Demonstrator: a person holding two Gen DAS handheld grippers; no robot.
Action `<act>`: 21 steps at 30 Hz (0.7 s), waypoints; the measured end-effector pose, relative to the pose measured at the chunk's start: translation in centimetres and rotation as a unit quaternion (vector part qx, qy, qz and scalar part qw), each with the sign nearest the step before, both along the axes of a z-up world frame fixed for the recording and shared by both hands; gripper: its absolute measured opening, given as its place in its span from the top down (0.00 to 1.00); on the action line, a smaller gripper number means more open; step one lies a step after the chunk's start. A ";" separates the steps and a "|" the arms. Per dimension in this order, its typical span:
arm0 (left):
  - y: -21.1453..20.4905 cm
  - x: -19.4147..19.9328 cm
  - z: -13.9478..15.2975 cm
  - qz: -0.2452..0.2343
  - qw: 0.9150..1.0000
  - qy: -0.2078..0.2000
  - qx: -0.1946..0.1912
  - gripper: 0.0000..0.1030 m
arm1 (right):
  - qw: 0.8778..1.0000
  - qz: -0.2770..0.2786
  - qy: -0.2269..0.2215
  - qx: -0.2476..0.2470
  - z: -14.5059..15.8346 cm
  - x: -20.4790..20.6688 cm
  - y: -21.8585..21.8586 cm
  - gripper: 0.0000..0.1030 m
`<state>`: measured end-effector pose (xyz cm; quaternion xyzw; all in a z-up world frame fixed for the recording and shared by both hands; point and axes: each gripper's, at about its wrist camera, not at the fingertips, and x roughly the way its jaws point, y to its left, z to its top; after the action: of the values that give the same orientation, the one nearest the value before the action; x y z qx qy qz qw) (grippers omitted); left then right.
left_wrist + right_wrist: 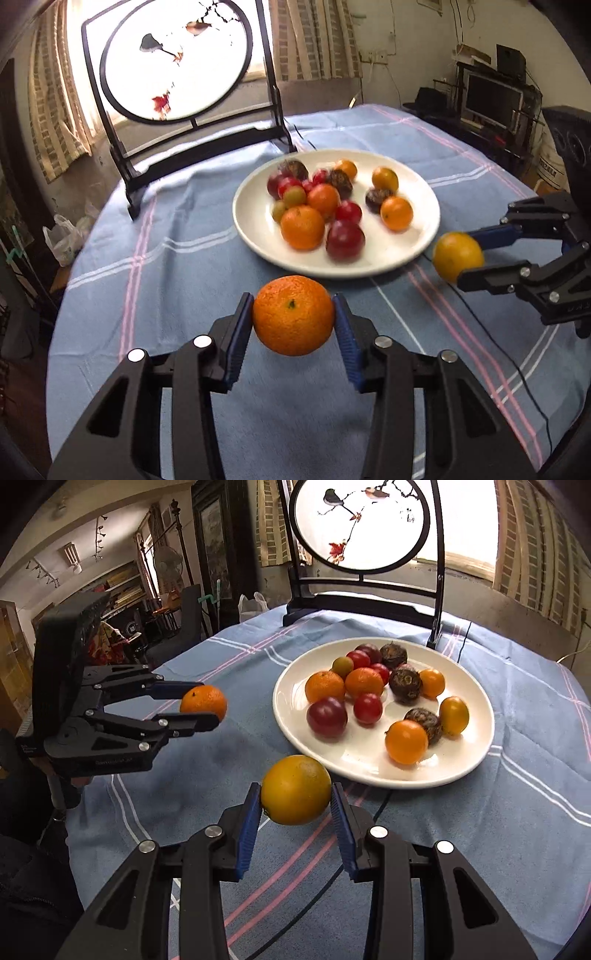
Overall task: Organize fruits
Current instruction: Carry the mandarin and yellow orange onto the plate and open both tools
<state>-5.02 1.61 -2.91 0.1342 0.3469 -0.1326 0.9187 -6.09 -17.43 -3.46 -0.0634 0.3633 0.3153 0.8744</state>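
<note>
Broadly, the scene is a cluttered living room seen past a round table [155, 266] covered with a blue cloth crossed by white and pink stripes; behind it hang curtains over a bright window, and a dark monitor and shelves stand to one side. At the table's far edge stands a black wooden frame holding a round translucent screen painted with birds and red leaves [175, 61]. Nearer lies a wide white ceramic plate [424, 195] carrying a loose heap of small orange citrus, red plum-like fruits, a couple of greenish ones and dark wrinkled brown ones. Both tools are loaded and hover above the cloth short of the plate's near rim. The left gripper [293, 317] has its blue pads pressed on either side of a dimpled orange mandarin [293, 315], stem scar facing up. The right gripper [295, 792] clamps a smooth yellow-orange citrus [295, 789] in the same way. The step in hand seems to be carrying these two fruits to their place, likely the plate or a spot beside it; which one cannot be told. To do it well, each fruit should probably be lowered until it rests before the pads part, set into a bare patch of plate so it does not nudge the heap or roll off the rim, and released one tool at a time, clear of the thin black cable [491, 332] on the cloth.
</note>
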 end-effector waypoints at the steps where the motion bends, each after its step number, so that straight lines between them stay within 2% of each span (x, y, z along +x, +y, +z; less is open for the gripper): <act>1: -0.3 0.3 0.9 0.007 1.000 -0.016 0.000 0.59 | 1.000 -0.006 -0.011 0.008 0.8 0.2 -0.4 0.63; 6: -2.6 3.4 4.3 0.032 0.997 -0.062 -0.026 0.59 | 0.997 -0.036 -0.058 0.038 4.2 2.0 -1.7 0.63; 9: -3.9 5.7 5.0 0.047 0.996 -0.067 -0.038 0.59 | 0.995 -0.052 -0.070 0.056 5.5 3.6 -2.5 0.63; 17: -6.3 10.2 3.8 0.071 0.995 -0.056 -0.041 0.59 | 0.991 -0.078 -0.072 0.085 5.9 7.1 -3.4 0.63; 21: -6.4 11.4 2.2 0.085 0.995 -0.042 -0.040 0.59 | 0.992 -0.083 -0.069 0.070 4.9 8.4 -2.7 0.63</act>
<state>6.36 -4.75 -0.70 0.0728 0.3122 -0.0625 0.9452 2.31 -20.14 1.39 0.0071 0.2832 0.2610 0.9228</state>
